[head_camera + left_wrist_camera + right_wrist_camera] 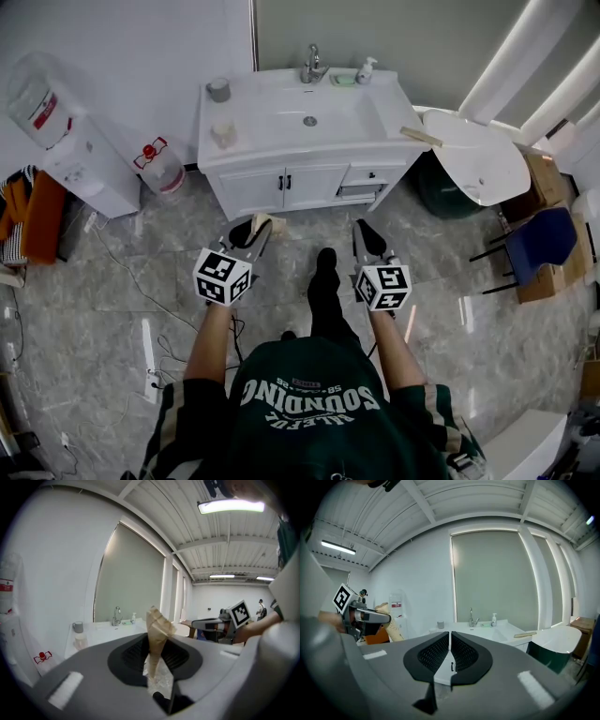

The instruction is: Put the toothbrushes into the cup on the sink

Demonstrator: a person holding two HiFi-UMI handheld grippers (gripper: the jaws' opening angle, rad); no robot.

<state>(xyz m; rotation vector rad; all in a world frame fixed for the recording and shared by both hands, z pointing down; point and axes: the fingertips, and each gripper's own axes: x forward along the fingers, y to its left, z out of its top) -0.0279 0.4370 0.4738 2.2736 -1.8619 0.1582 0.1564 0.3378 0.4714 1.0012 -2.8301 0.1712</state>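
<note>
Head view, progress: the task looks barely begun. The grey cup stands at the far left corner of the sink, too small to tell what it holds.
Head view, left claw: clamped on a tan wrapped stick, probably a toothbrush, held near the person and well apart from the cup.
Head view, right claw: carries nothing.
Head view, tan strip: lies on the sink's right edge and may be another toothbrush.
Left gripper view: the wrapped stick stands upright, pinched between the pads, with the cup far off to the left.
Right gripper view: jaws together with nothing between them, and the sink is far ahead.
Left to do: carry the stick to the cup and drop it in.
</note>
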